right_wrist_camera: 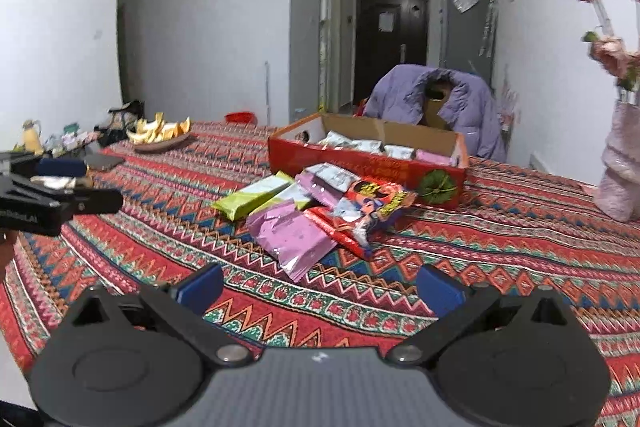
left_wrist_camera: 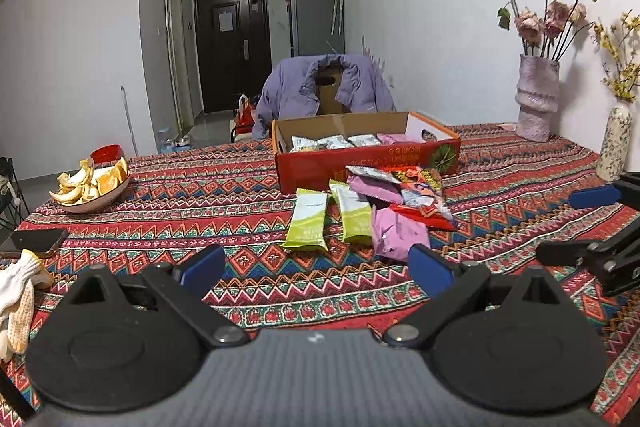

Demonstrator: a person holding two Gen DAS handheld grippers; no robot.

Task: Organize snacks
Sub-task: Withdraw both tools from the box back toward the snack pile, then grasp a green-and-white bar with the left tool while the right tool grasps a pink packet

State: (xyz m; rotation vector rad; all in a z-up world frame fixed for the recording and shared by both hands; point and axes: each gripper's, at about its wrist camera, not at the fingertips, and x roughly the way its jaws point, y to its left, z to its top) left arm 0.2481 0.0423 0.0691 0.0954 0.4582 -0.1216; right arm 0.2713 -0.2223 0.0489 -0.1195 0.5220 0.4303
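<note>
Plainly, both tools were empty and ready. The left gripper (left_wrist_camera: 318, 269) hung with its blue pads spread wide over the patterned cloth (left_wrist_camera: 200, 211), holding nothing, and the right gripper (right_wrist_camera: 320, 289) was likewise agape and bare. The cardboard box (left_wrist_camera: 366, 163) stood at the middle of the table with several packets already lying flat inside it. Just in front of the box lay the loose pile: two green packets (left_wrist_camera: 306, 225) side by side, a pink packet (left_wrist_camera: 394, 235) nearest the grippers, and a red bag (left_wrist_camera: 422, 193) lying partly over the other wrappers, close against the box's front wall.

The step in hand seemed to be picking the next snack from that pile. The pink packet looked the easiest start, as it lay on the near edge of the heap, farthest from the box. A good grip would likely take it by one crimped end, lift it clear of the red bag, then carry it over the box's front wall and lay it flat beside the packets inside.
</note>
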